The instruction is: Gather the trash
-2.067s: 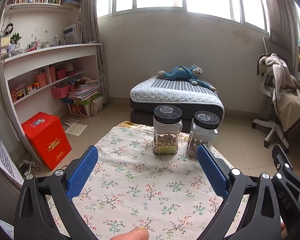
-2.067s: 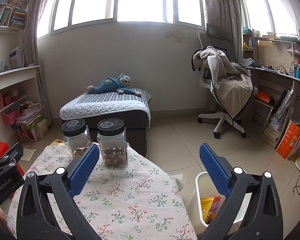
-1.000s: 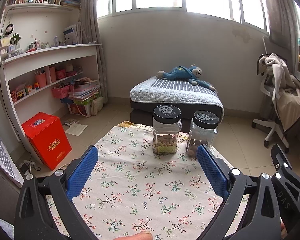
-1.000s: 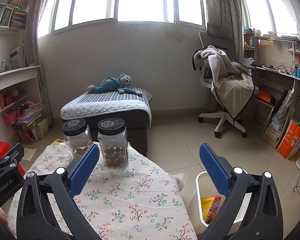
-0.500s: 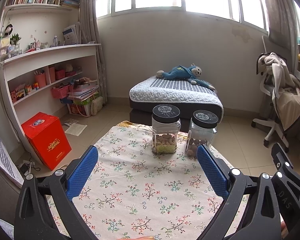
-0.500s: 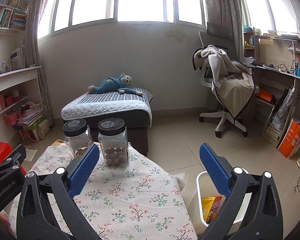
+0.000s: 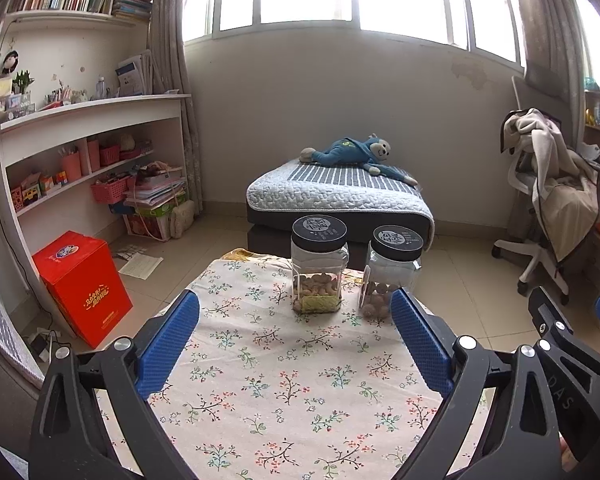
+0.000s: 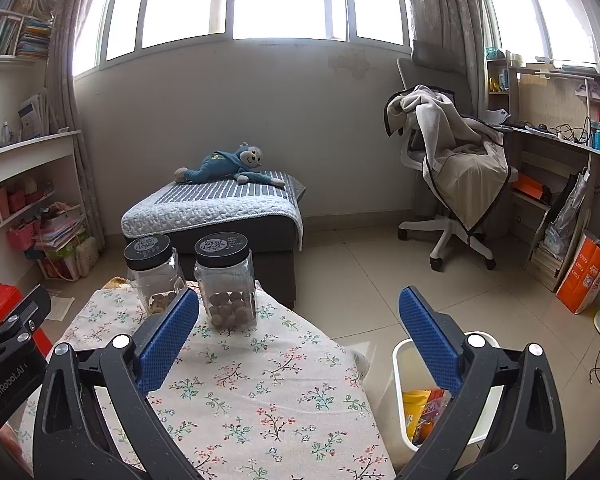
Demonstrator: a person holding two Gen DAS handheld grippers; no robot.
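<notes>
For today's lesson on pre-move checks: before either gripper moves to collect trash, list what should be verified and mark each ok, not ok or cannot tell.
1. Left gripper open, empty: ok.
2. Right gripper open, empty: ok.
3. White bin beside the table, open top, wrappers inside: ok.
4. Trash on the tablecloth to pick: not ok, none visible.
5. Two lidded jars upright at the far edge: ok.
6. Trash on the floor nearby: cannot tell.
</notes>
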